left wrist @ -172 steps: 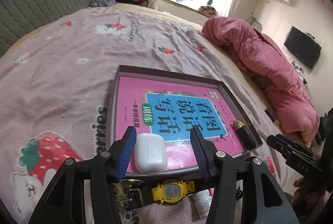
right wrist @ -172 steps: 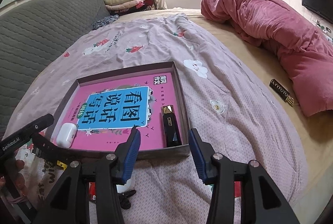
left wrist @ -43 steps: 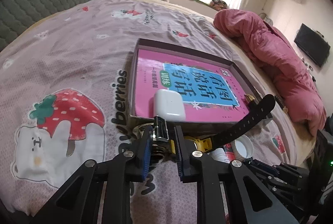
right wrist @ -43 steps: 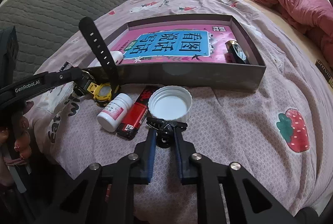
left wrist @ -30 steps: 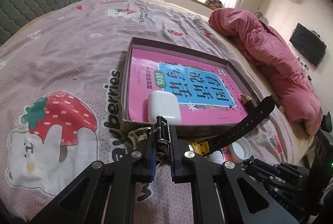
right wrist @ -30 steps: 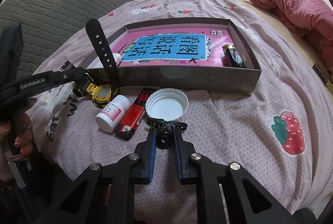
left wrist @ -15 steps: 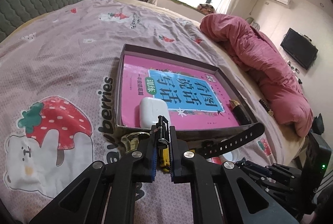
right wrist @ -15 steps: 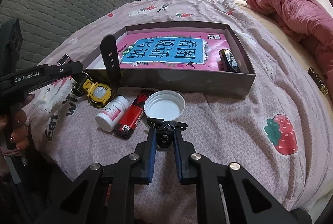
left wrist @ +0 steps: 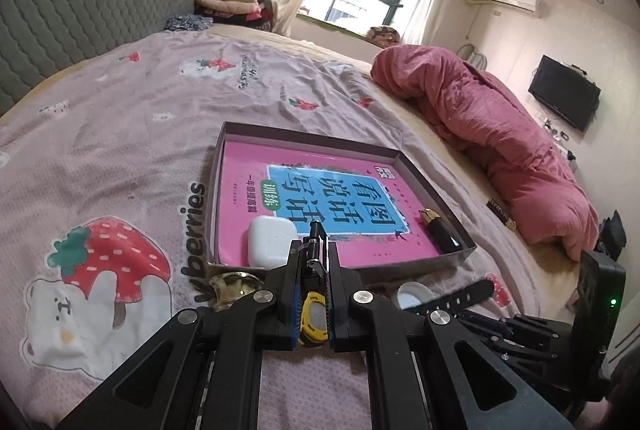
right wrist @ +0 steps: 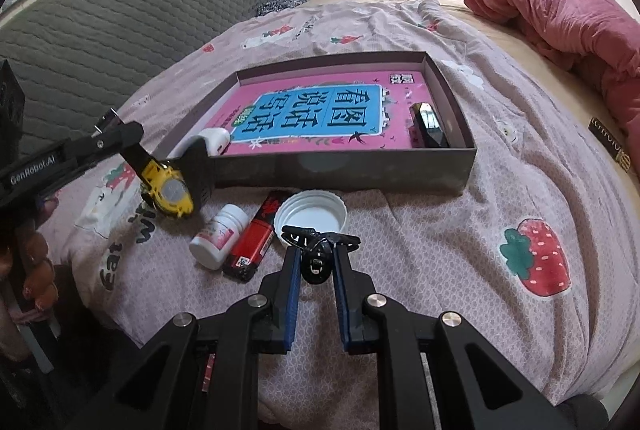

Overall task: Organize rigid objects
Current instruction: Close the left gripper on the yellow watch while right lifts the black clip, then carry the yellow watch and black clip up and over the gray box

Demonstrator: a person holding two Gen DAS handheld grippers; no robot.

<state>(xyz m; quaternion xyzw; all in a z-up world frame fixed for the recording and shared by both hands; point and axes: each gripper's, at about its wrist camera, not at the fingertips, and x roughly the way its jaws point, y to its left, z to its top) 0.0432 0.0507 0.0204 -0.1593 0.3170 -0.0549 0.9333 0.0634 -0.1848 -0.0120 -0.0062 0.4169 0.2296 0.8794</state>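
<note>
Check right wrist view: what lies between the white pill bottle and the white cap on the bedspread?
In the right wrist view, a red lighter lies between the white pill bottle and the white cap.

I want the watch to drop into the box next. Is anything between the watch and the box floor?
The left gripper holds the watch just outside the box's near wall, which it must clear. Inside that corner the white earbud case lies on the book; the rest of the book is bare.
</note>
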